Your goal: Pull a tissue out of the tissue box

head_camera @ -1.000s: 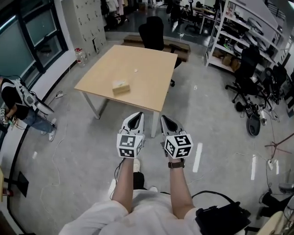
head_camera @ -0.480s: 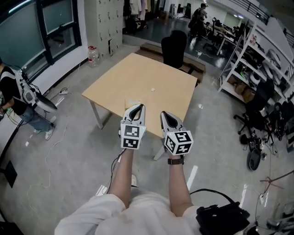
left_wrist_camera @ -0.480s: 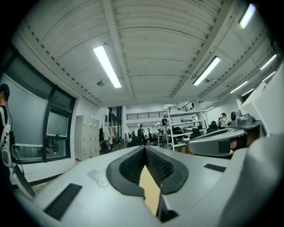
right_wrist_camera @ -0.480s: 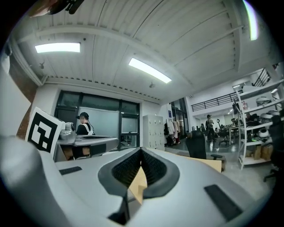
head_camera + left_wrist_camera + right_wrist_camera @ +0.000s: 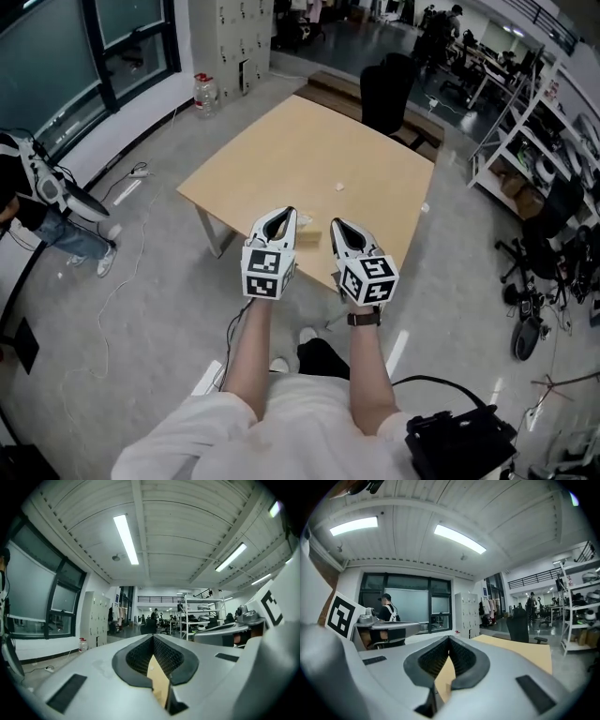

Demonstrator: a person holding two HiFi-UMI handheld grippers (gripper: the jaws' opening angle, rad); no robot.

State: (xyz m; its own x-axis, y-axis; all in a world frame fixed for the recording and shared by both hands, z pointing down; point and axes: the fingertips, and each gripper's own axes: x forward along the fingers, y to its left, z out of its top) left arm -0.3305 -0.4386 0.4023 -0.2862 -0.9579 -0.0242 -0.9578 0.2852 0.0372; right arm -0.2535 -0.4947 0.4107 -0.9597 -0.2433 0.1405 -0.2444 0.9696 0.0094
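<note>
The tan tissue box lies on the wooden table near its front edge, and only a sliver of it shows between my two grippers. My left gripper is held in the air just left of the box, its jaws closed tip to tip with nothing in them. My right gripper hangs just right of the box, also shut and empty. In the left gripper view the left gripper points level across the room, with a strip of table seen through the jaw gap. The right gripper looks along the table.
A small white scrap lies mid-table. A black office chair stands behind the table. A water bottle sits by the lockers. A person stands at far left. Shelves and chairs fill the right side.
The person has walked up to the table. Both grippers, earlier over the floor, now hang over its near edge, with the tissue box mostly hidden between them. Both stay shut.
</note>
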